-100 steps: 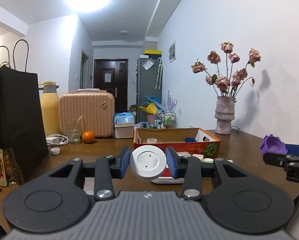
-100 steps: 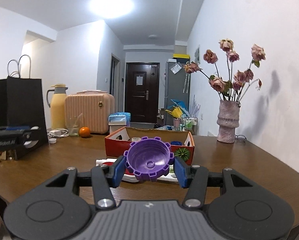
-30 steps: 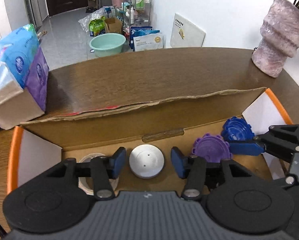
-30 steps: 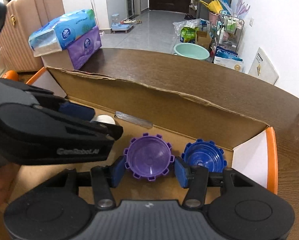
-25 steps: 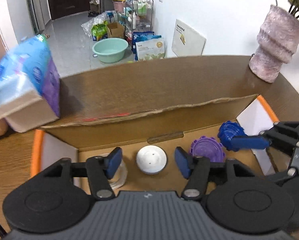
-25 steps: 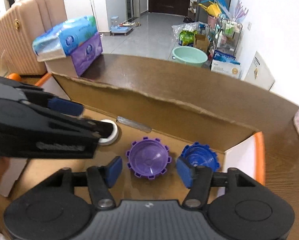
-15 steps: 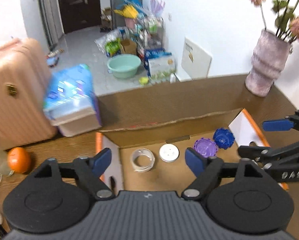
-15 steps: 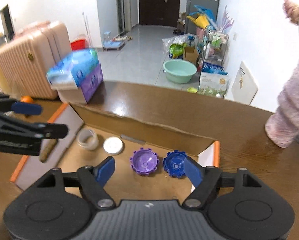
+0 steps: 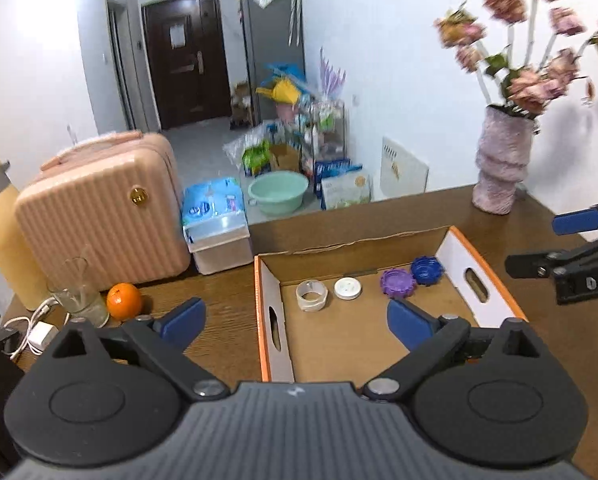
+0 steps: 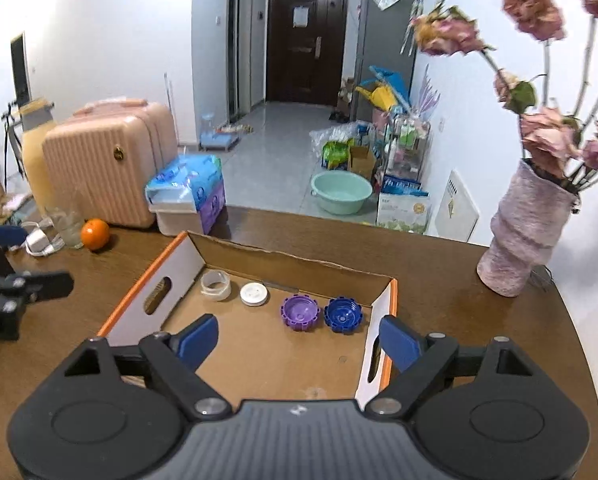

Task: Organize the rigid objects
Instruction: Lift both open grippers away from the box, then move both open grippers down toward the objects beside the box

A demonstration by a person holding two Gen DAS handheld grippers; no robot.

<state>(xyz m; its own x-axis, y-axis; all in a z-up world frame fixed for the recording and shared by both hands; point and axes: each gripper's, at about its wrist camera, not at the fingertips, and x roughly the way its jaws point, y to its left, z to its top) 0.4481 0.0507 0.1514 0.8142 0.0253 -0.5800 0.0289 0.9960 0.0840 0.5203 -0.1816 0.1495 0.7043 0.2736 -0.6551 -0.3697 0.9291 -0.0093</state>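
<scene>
Wooden table (image 10: 439,280) holds the cardboard box (image 10: 295,266); both the left gripper (image 9: 295,322) and the right gripper (image 10: 299,340) are spread wide (empty), so a careless swing might hit the vase (image 10: 527,232).

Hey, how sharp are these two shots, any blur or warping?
Left wrist view: motion blur smears the dried flowers and vase, while the box reads fairly crisp. Right wrist view: sharper, though the flowers are soft. Both show fisheye bending and dark corners.
</scene>
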